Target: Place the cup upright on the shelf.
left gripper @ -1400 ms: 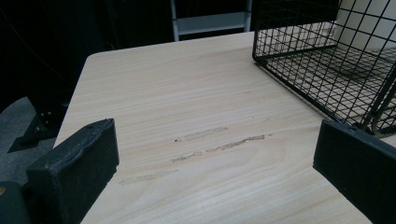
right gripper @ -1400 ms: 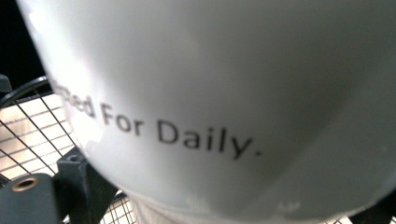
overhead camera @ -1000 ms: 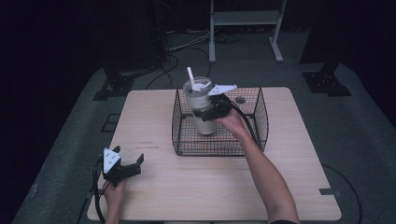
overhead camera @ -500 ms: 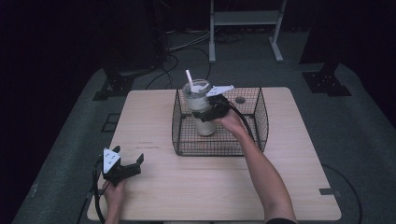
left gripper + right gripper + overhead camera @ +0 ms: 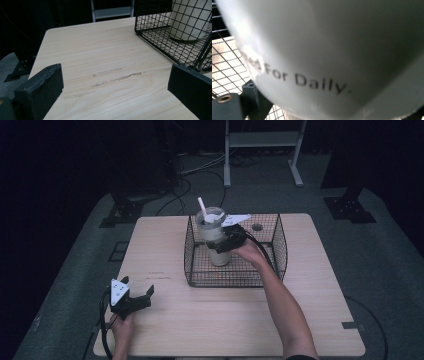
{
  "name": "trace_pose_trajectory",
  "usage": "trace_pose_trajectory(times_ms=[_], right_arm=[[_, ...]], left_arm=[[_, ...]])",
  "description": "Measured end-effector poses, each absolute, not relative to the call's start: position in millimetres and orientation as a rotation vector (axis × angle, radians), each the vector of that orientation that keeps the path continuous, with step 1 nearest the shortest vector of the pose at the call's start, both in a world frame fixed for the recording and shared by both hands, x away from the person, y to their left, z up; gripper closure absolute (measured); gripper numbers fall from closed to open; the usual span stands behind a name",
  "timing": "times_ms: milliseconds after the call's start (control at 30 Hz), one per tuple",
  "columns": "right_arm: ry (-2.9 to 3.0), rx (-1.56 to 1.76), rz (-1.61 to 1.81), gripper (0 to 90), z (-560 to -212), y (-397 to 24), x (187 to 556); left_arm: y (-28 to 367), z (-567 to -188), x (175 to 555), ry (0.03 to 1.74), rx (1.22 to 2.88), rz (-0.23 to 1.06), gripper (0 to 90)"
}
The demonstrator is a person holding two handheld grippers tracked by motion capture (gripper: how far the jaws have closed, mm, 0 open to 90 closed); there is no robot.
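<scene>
High view: right gripper (image 5: 223, 241) is clamped on the cup (image 5: 213, 237) inside the basket (image 5: 278, 251); left gripper (image 5: 143, 296) sits on the table (image 5: 225, 320), jaws spread wide, holding nothing.

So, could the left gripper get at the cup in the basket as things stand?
Probably not straight across: the wire basket wall stands between the open left gripper and the cup, and the right gripper already grips it. The open top looks the free way in.
</scene>
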State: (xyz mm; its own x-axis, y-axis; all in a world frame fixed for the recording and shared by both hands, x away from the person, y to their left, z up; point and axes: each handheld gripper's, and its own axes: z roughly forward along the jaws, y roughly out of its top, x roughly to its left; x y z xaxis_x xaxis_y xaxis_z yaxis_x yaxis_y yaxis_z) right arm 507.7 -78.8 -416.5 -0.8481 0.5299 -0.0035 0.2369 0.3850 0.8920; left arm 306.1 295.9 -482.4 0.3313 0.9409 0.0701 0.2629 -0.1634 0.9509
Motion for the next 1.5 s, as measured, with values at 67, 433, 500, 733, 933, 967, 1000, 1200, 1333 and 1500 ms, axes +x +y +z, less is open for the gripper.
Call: trace_pose_trajectory(times_ms=[67, 433, 500, 733, 933, 967, 1000, 1200, 1333, 1500], right_arm=[[2.367, 0.679, 1.448, 8.0, -416, -82, 507], [2.359, 0.683, 1.476, 7.9, -420, -91, 505], [2.377, 0.677, 1.465, 8.0, -419, -92, 504], [2.390, 0.671, 1.454, 8.2, -419, -98, 500], [2.389, 0.668, 1.450, 8.1, -419, -104, 498], [2.390, 0.670, 1.449, 8.0, -418, -104, 498], [2.392, 0.668, 1.447, 8.0, -418, -104, 497], [2.406, 0.667, 1.422, 8.0, -417, -107, 495], [2.408, 0.662, 1.410, 8.0, -417, -108, 494], [2.412, 0.672, 1.404, 8.1, -416, -109, 493]], left_arm=[[296, -482, 306, 1.101, 1.647, 0.896, 0.0], [295, -482, 306, 1.102, 1.648, 0.898, 0.0], [296, -482, 306, 1.102, 1.647, 0.897, 0.0], [296, -482, 306, 1.103, 1.649, 0.898, 0.0], [296, -482, 306, 1.104, 1.648, 0.898, 0.0], [296, -482, 306, 1.104, 1.648, 0.898, 0.0], [296, -482, 306, 1.105, 1.649, 0.898, 0.0], [296, -482, 306, 1.106, 1.648, 0.900, 0.0], [295, -483, 306, 1.107, 1.647, 0.901, 0.0], [296, -482, 306, 1.113, 1.641, 0.899, 0.0]])
